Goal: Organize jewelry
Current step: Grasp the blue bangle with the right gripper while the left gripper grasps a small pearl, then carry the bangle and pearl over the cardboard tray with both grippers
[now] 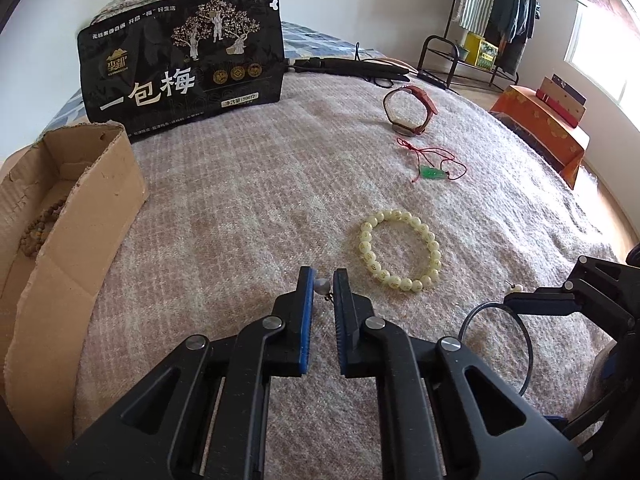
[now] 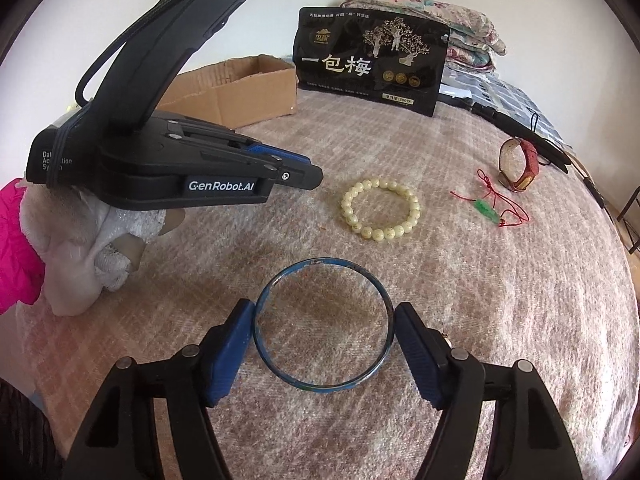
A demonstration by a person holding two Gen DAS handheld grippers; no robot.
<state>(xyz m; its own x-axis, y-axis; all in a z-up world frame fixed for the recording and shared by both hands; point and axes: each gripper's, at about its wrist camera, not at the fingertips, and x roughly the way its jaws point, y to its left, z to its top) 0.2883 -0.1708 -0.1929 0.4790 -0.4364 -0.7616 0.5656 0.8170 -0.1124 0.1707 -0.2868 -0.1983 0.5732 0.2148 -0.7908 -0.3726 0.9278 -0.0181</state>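
My left gripper (image 1: 323, 280) is shut on a small pearl earring (image 1: 322, 286), pinched between its tips just above the blanket. From the right wrist view the left gripper (image 2: 314, 176) is seen side-on, carried by a white-gloved hand (image 2: 92, 232). My right gripper (image 2: 324, 306) presses both pads on the sides of a thin blue bangle (image 2: 320, 261) that lies flat on the blanket; this bangle (image 1: 496, 304) also shows in the left wrist view. A second pearl earring (image 1: 519, 288) lies beside the right gripper's finger. A cream bead bracelet (image 1: 366, 240) (image 2: 348, 204) lies just beyond both grippers.
An open cardboard box (image 1: 100, 184) (image 2: 240, 96) at the left holds a brown bead bracelet (image 1: 38, 232). Behind stands a black snack bag (image 1: 180, 60) (image 2: 372, 60). Farther right lie a jade pendant on red cord (image 1: 431, 172) (image 2: 485, 209) and a red-strapped watch (image 1: 424, 102) (image 2: 530, 156).
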